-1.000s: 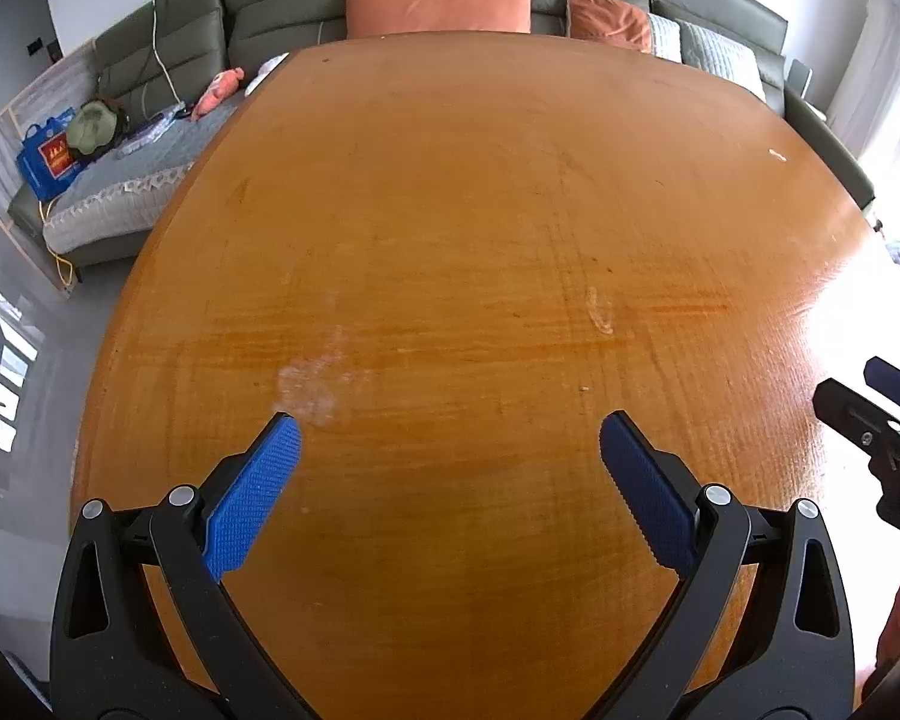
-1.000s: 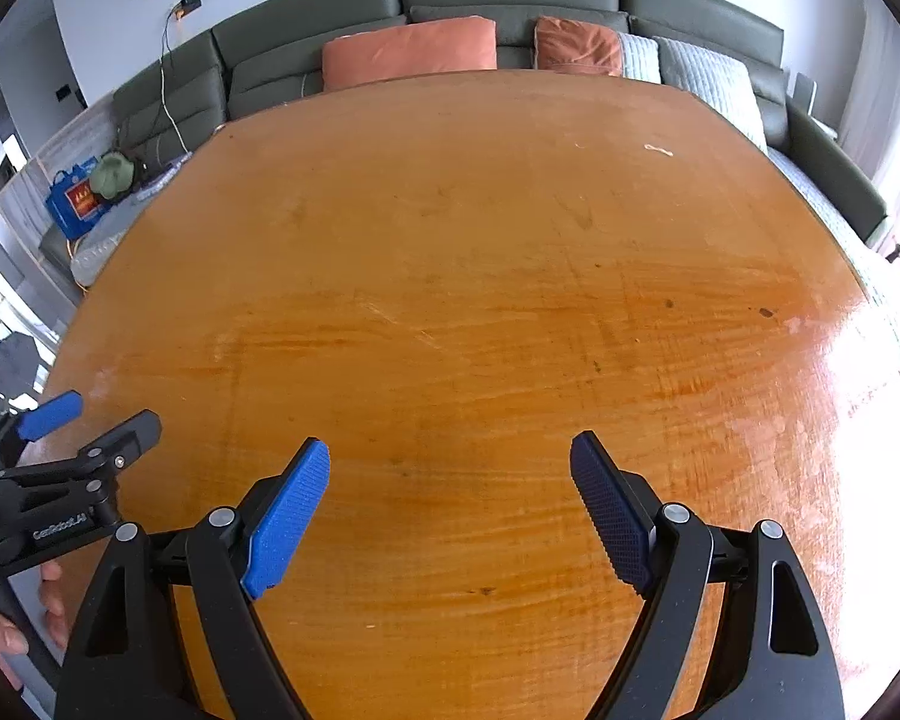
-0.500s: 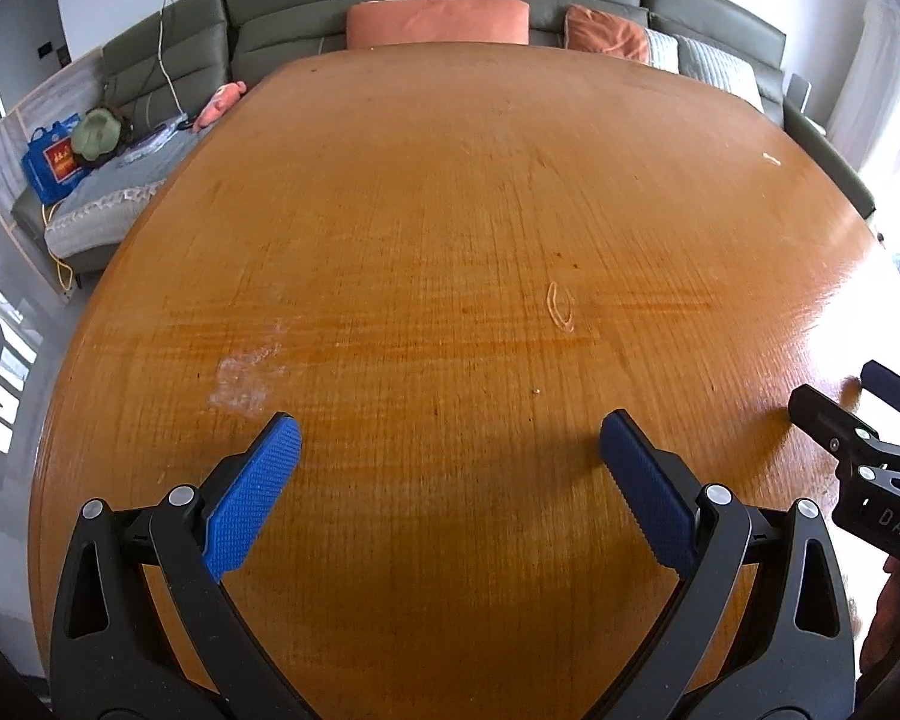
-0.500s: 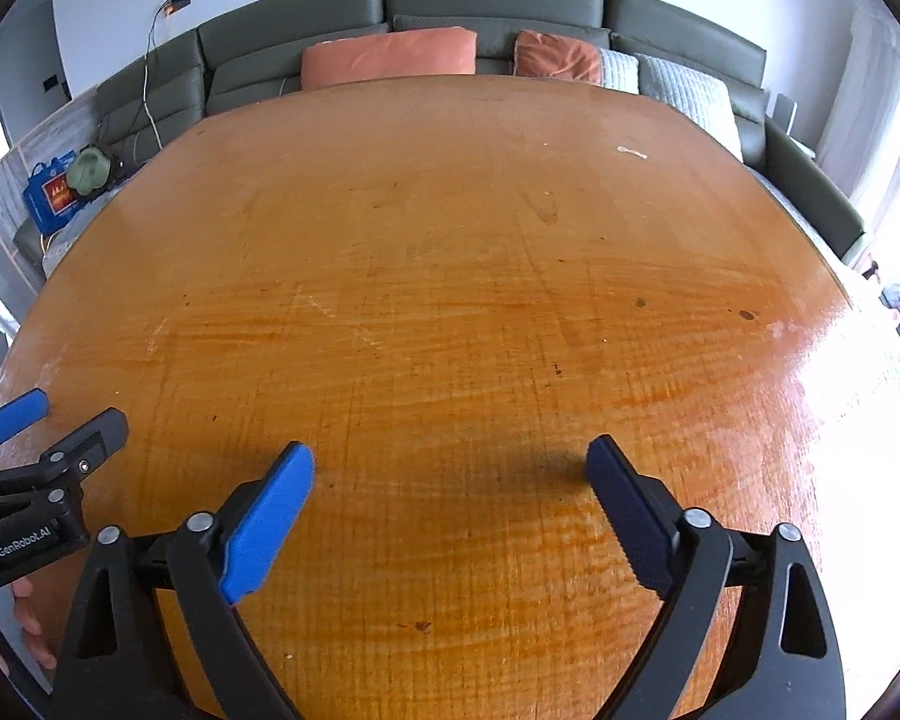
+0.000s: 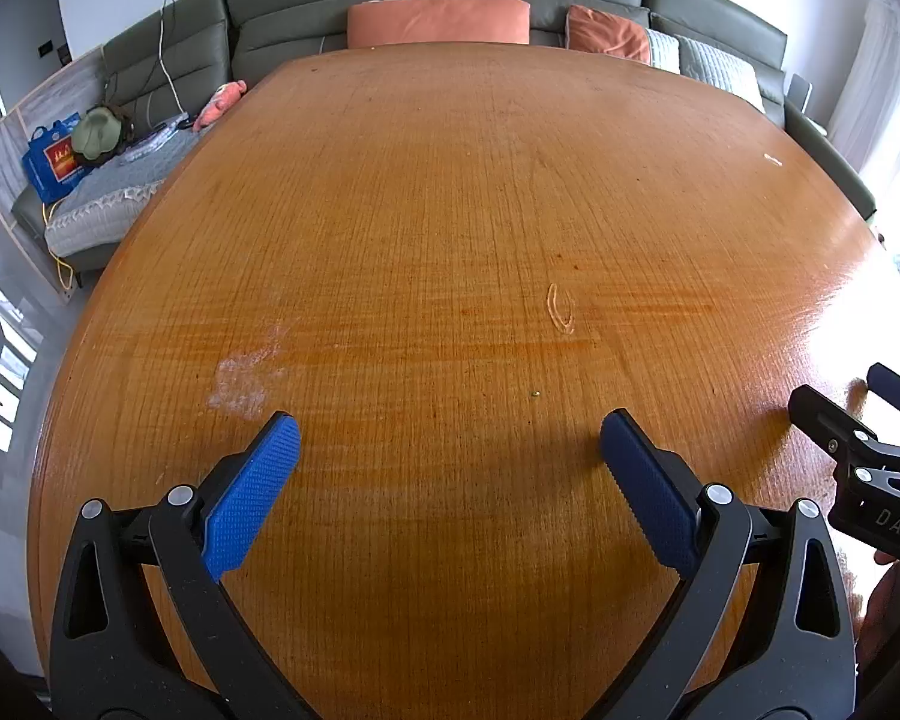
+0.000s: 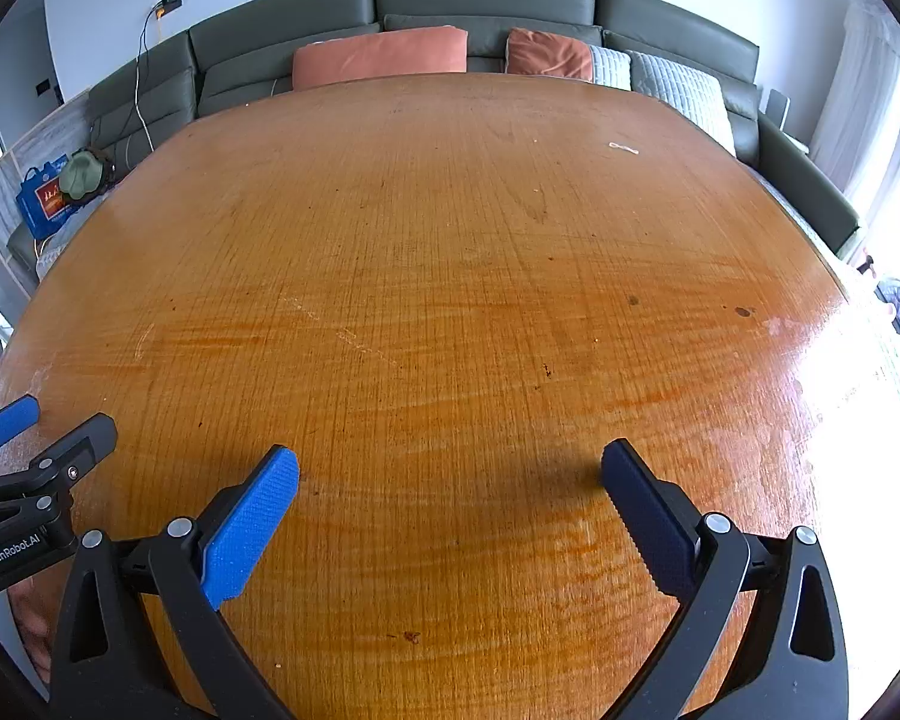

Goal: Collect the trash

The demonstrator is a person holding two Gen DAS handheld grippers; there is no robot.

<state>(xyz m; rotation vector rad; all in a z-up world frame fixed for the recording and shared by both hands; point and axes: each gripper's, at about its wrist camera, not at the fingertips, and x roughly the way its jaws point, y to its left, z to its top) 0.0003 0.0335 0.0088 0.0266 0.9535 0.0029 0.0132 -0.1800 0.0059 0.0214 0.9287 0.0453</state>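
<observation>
With both the left gripper point(image 5: 450, 441) and right gripper point(image 6: 450, 471) held spread and empty, a tiny pale scrap point(image 6: 624, 147), judged light and limp, is seen far right on the bench point(image 6: 450, 276), best pinched across its middle.

The letters "DAS" are showing in pale print on the black body of the right gripper point(image 5: 870, 402), at the right edge of the left wrist view; the word is running off the frame, so the rest cannot be read. "GenRobot.AI" is standing in white on the black side of the left gripper point(image 6: 42, 426), at the left edge of the right wrist view. A blue bag point(image 5: 51, 159) beside the sofa is carrying a red panel with yellow marks, too small to read in either view.
</observation>
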